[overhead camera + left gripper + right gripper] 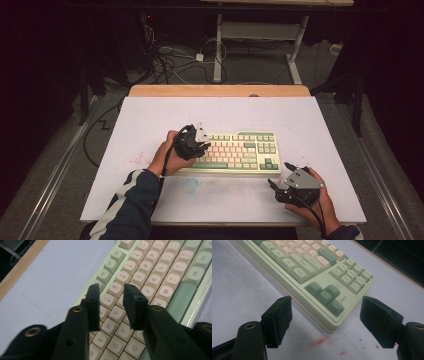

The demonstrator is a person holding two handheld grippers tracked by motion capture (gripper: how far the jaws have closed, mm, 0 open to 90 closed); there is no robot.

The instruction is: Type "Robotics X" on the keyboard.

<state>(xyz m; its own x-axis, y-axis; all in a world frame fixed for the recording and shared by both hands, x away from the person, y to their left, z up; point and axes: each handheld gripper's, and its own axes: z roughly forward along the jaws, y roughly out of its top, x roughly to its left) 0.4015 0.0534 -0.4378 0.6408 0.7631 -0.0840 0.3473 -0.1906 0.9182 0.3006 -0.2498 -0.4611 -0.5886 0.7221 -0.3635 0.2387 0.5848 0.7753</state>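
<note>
Green mechanical keyboard (239, 152) lies long axis left-right on the white board (150, 120). Left gripper (111, 293) hovers over its keys, jaws narrowly parted, empty. Right gripper (325, 315) released, jaws wide.

Dim surroundings, slightly blurred close-ups

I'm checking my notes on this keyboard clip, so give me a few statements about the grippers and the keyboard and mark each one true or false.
1. The left gripper is over the letter keys of the pale green and cream keyboard. True.
2. The right gripper is clamped shut on the keyboard's corner. False: its jaws stand wide apart, with the corner between them and untouched.
3. Red specks mark the white table cover near that corner. True.
4. The keyboard lies upside down. False: its keys face up.
</note>
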